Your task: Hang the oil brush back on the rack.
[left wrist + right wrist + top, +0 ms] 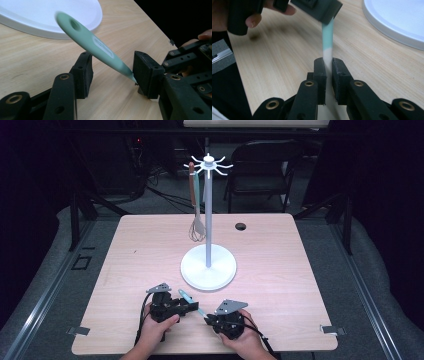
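Mint-green utensil point(100, 48) is clamped at its pale end by the right gripper point(328, 75) above the bench point(300, 270); the left gripper point(112, 72), fingers apart around its handle, could knock it loose by closing off-centre.

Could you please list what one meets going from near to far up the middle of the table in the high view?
Green utensil held between the two hand-held grippers → white stand base → whisk hanging from the stand → cable hole near the far edge.
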The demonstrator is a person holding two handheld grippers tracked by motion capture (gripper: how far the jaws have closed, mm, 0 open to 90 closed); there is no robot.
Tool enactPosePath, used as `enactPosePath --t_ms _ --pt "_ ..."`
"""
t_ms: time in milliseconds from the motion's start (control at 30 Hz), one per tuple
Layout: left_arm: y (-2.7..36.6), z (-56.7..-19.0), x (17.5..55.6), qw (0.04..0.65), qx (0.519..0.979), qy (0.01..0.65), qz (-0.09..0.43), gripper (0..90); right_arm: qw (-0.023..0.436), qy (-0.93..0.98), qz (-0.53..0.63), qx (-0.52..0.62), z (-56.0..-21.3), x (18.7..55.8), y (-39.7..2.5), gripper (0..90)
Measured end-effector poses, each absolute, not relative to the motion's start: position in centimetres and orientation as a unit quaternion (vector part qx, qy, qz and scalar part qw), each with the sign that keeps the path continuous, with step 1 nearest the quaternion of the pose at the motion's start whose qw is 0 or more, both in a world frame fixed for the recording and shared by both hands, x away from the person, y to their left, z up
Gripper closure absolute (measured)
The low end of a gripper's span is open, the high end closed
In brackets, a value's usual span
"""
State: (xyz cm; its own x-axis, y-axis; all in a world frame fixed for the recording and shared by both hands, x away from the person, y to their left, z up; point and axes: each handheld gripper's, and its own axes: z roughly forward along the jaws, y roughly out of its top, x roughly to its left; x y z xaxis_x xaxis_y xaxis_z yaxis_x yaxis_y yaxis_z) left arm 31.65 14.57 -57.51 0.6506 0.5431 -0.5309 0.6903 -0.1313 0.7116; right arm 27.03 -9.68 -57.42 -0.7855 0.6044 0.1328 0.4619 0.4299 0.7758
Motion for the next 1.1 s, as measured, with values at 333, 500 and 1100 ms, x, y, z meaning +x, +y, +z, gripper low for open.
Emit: enactPosePath --t_ms 333,500,1100 --pt "13.3 -57.3 31.0 0.515 0.755 0.400 -0.066 58.7 0.087 0.825 0.441 0.342 -57.5 27.4 -9.8 82.8" --pt "13.4 -57.3 31.1 0.516 0.752 0.404 -0.068 61.6 0.086 0.823 0.442 0.345 -57.6 27.4 -9.6 82.8" --pt "12.6 -57.9 31.1 0.526 0.732 0.425 -0.089 67.0 0.087 0.822 0.438 0.353 -57.7 27.6 -9.9 82.8"
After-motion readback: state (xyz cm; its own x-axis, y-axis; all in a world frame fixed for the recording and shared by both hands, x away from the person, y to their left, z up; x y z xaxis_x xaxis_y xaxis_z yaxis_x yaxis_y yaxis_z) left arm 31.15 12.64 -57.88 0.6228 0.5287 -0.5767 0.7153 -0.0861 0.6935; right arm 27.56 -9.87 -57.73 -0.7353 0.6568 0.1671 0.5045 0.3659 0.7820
